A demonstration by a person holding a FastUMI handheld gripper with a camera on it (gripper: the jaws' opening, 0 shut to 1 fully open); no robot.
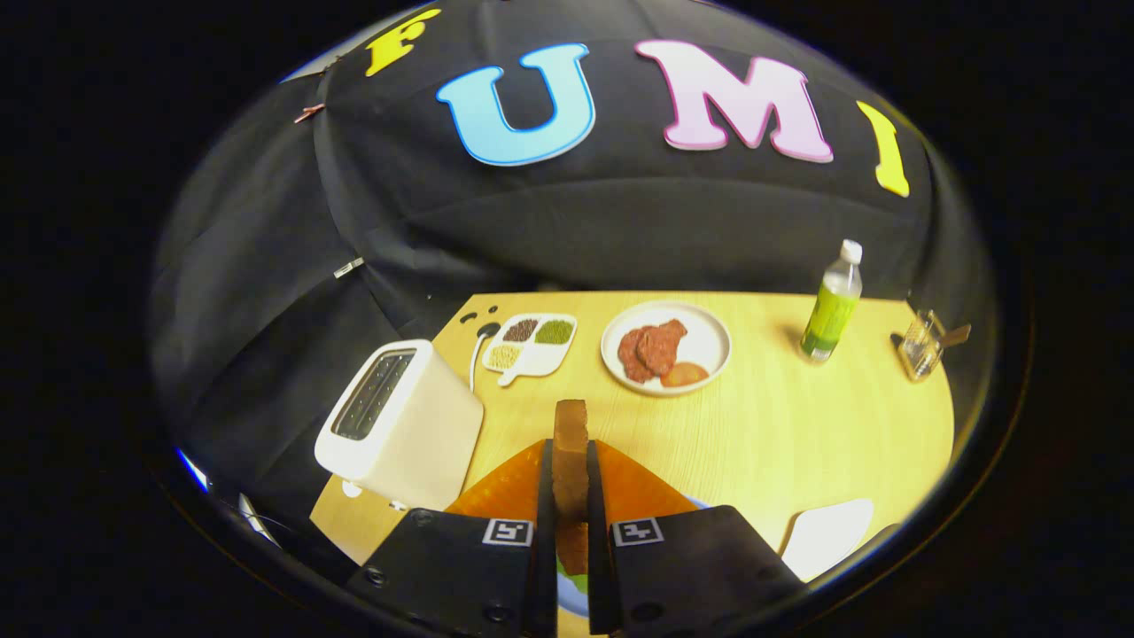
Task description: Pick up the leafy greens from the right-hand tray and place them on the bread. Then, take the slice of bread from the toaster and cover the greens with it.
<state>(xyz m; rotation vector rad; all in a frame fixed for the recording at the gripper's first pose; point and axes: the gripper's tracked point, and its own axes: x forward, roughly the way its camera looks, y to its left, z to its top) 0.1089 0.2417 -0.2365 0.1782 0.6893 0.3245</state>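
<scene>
Both fingers of the tool are pinching the bread slice upright, so I'd be lowering it flat over the greens at 6 o'clock.

A light wooden table stands before black cloth walls.

toaster crowds the tool's left; open table lies right, before the bottle.

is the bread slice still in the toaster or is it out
Out. The bread slice stands on edge, clamped between the gripper fingers, to the right of the toaster, whose slot looks empty.
</scene>
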